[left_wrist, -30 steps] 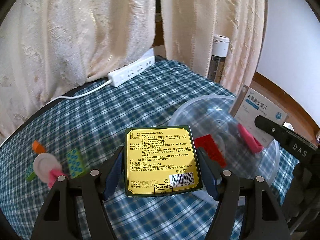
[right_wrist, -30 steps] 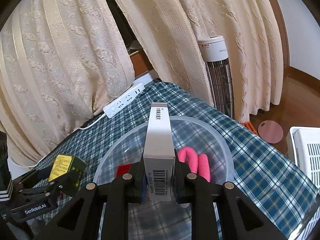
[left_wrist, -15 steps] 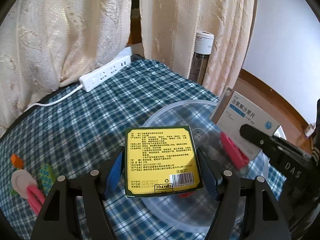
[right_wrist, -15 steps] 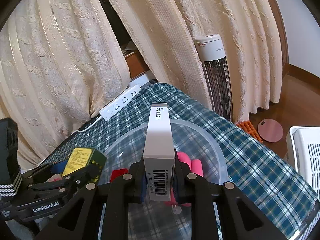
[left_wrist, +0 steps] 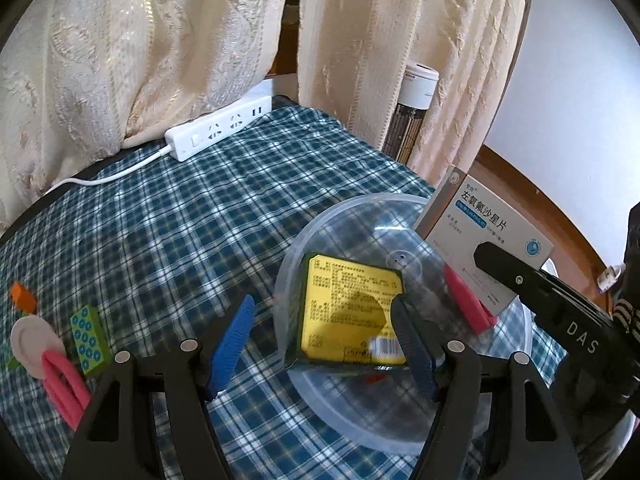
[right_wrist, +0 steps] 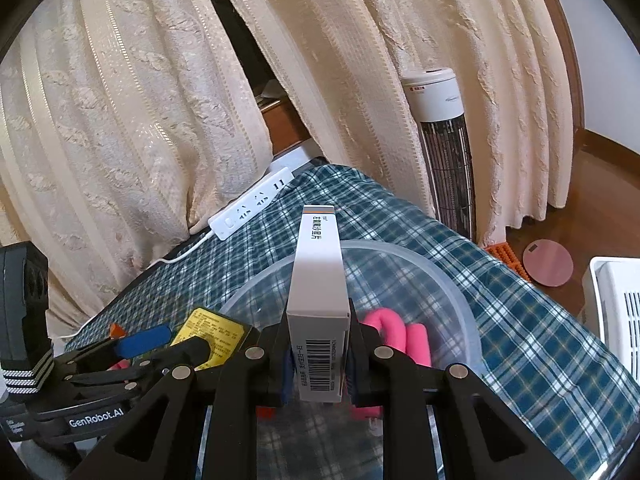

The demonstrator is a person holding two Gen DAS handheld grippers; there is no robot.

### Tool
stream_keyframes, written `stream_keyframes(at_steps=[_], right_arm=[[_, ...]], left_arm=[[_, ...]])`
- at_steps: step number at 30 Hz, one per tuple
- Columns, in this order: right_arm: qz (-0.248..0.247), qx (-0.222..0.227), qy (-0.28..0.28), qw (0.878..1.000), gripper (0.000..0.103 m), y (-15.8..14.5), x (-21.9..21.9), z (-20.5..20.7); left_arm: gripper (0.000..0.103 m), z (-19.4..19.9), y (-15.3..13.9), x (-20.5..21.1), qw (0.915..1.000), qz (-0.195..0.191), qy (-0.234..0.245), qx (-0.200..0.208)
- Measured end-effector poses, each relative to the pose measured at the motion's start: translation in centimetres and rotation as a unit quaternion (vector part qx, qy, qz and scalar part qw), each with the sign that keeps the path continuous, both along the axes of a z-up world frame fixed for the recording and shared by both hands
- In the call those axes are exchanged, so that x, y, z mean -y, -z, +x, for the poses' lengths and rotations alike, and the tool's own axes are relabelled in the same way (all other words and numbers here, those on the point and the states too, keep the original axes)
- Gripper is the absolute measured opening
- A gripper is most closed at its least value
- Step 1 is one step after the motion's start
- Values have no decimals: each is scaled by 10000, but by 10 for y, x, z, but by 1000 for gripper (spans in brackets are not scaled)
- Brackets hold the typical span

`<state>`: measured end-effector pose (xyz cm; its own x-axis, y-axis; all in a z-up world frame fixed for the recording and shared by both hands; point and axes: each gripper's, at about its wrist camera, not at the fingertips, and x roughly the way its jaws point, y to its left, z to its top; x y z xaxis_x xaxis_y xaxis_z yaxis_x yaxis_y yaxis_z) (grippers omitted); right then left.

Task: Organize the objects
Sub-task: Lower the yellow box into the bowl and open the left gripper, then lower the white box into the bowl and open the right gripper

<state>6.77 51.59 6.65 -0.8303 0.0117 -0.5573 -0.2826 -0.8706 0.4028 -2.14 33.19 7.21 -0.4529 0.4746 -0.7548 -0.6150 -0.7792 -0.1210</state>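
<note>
The yellow box (left_wrist: 352,312) is seen in the clear bowl (left_wrist: 516,344), left gripper (left_wrist: 324,344) jaws spread; the white medicine box (right_wrist: 318,304) is pinched by the right gripper (right_wrist: 318,364).

Yellow box (left_wrist: 352,312), green-edged. White carton (right_wrist: 318,276), blue label. Clear bowl (left_wrist: 304,248). Desk cloth (left_wrist: 200,216): blue-white plaid. Cream curtains (left_wrist: 140,48). Pink loop (right_wrist: 404,332).

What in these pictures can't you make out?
- Red piece in the bowl: left view, mostly under the yellow box.
- Yellow box's print: left view, blurred.
- Pink loop: right view, lower end behind the right tongs and the white box.
</note>
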Motion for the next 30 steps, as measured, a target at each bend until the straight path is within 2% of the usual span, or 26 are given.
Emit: stream_keyframes(at_steps=[7, 10, 13, 18, 30], right_arm=[[-18, 40, -21, 10000, 21, 2, 3, -2], [-33, 62, -31, 10000, 21, 3, 4, -3], [-79, 60, -49, 9999, 21, 4, 5, -3], [-307, 93, -171, 9993, 21, 9, 6, -7], [-366, 154, -165, 9991, 22, 12, 9, -9]], left_arm=[[72, -1, -4, 22, 9996, 97, -277, -59], [72, -6, -6, 29, 9987, 42, -463, -211], [73, -13, -1, 33, 9980, -19, -608, -171], [76, -13, -1, 34, 9976, -35, -643, -267], [76, -14, -6, 42, 9967, 22, -757, -288]])
